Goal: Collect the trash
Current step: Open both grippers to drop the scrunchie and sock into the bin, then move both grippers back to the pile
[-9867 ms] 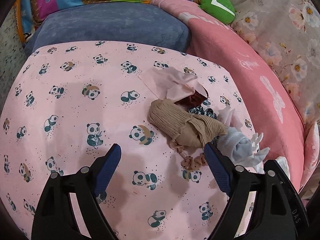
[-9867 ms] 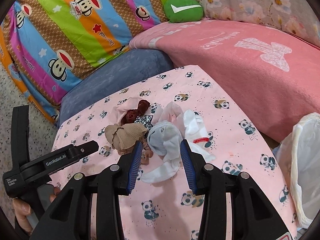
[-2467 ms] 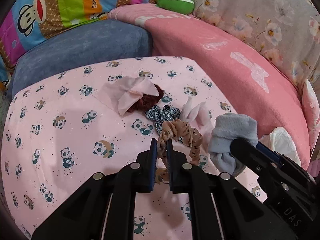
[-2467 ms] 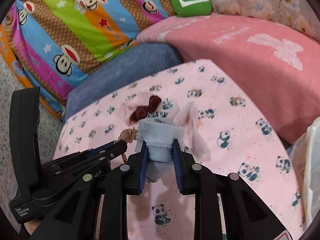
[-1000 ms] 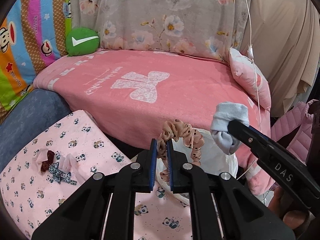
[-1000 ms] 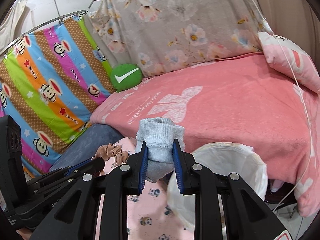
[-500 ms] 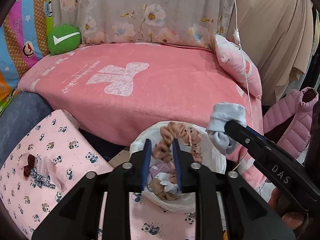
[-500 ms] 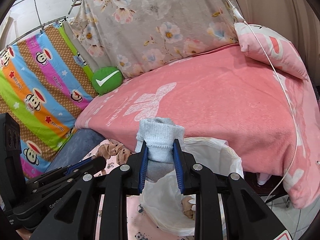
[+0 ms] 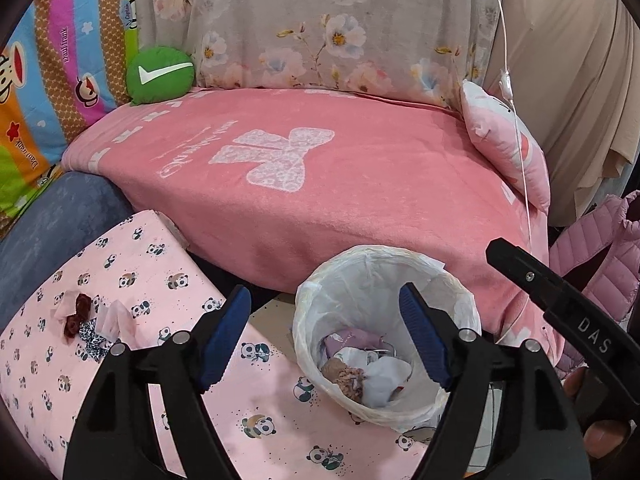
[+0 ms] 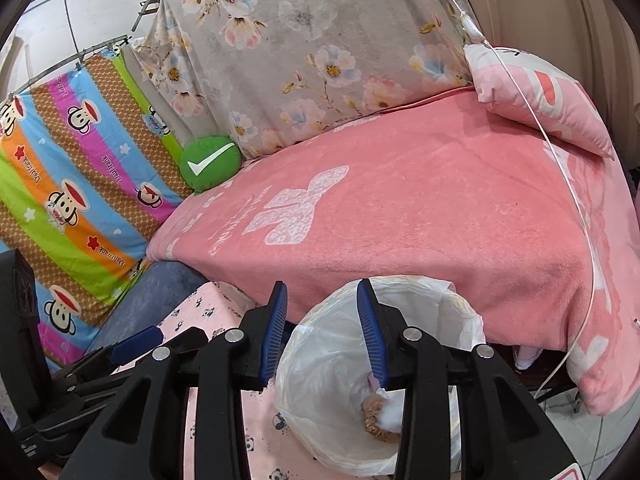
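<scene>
Beside the panda-print surface: a lined bin (image 9: 384,264) is standing against the edge of the pink blanket (image 9: 360,184).
Bin contents: a tan scrunchie (image 9: 348,378), a pale sock (image 9: 386,376) and a mauve scrap are lying at the bottom of the liner; the scrunchie is also showing past the right gripper's finger in the right wrist view.
Left gripper (image 9: 324,340): its jaws are standing wide apart and are carrying nothing; it is hanging above the near rim of the bin.
Right gripper (image 10: 322,332): its jaws are parted and nothing is sitting between them; it is hovering over the bin mouth.
Collected so far: judging by what is lying in the liner, several pieces are already binned.
Remaining trash: a small heap (image 9: 90,322) is waiting on the panda-print surface (image 9: 132,264), well apart from the bin; it is showing a dark red scrunchie, a patterned dark piece and pale pink scraps.
Progress estimate: the task is looking mostly done, with that one heap outstanding.
Next need: both grippers are looking free to travel to the heap; the thin pink scraps are likely calling for a low, flat pinch.
</scene>
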